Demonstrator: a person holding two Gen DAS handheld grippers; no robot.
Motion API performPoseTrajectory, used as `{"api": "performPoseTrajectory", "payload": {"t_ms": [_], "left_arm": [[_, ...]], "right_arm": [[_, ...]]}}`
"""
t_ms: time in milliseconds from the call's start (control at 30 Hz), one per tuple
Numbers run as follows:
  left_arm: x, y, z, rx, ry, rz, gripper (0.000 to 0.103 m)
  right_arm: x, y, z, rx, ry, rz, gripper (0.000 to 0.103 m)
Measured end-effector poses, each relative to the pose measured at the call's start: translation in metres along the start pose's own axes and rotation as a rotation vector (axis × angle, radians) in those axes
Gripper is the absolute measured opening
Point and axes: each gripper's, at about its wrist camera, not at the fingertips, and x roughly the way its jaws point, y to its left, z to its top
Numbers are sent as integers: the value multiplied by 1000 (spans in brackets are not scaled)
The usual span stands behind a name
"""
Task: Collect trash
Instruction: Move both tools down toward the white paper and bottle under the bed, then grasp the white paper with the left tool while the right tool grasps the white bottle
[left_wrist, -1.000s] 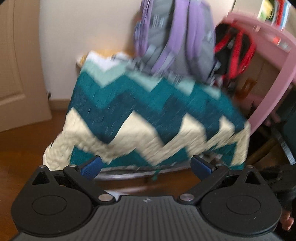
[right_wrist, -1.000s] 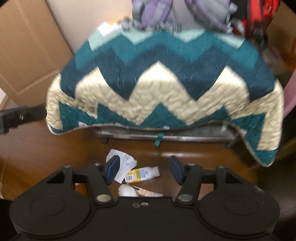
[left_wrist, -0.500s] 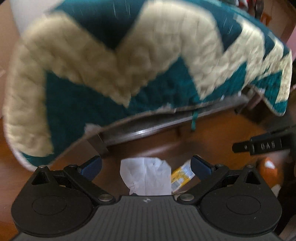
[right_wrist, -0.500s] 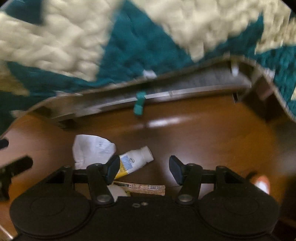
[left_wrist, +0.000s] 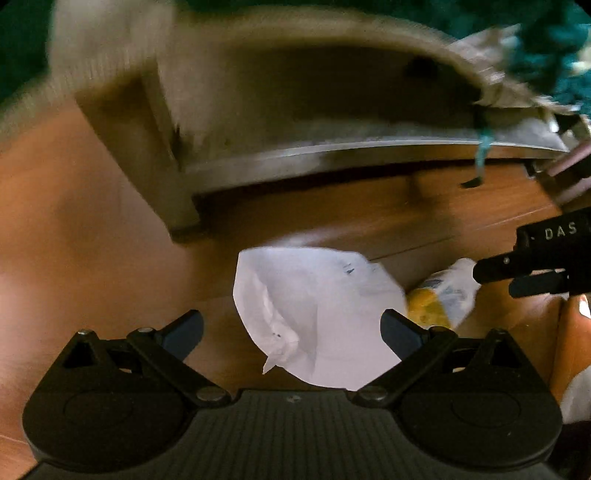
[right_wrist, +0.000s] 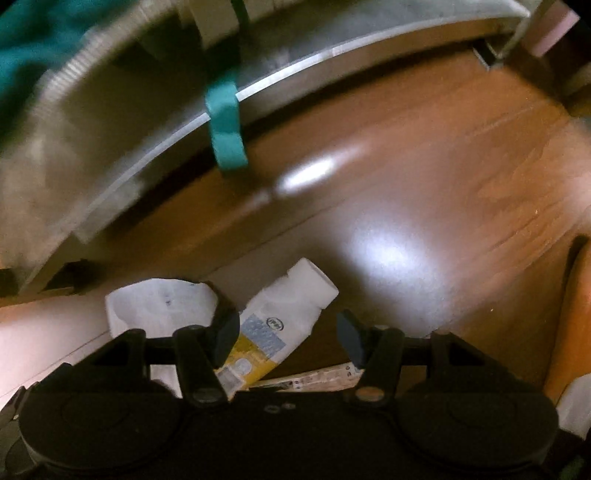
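Both grippers, left and right, hang spread and empty over the brown wooden floor. The crumpled white paper lies between the left jaws; the white-and-yellow plastic bottle (cap outward) could roll if nudged off-centre.

In the left wrist view the upper half is blurred, so the blanket edge is unclear. The crumpled paper covers part of the small bottle. In the right wrist view the gripper body hides the lower ends of the bottle and the thin wrapper
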Motion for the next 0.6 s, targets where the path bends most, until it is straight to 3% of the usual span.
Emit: {"api": "performPoseTrajectory", "payload": {"t_ms": [200,267,333,500,600], "left_arm": [[34,8,0,-29,21,22,99],[44,7,0,-35,36,13,88],[52,6,1,-46,55,6,71],[68,1,-2,-33,96,19,49],[67,0,-1,-34,76,20,38]], "right_arm": [[22,3,1,80,32,21,58],[26,5,2,91,39,17,59],[30,6,2,105,50,22,59],[36,16,5,97,50,30,59],[37,17,5,104,53,26,58]]}}
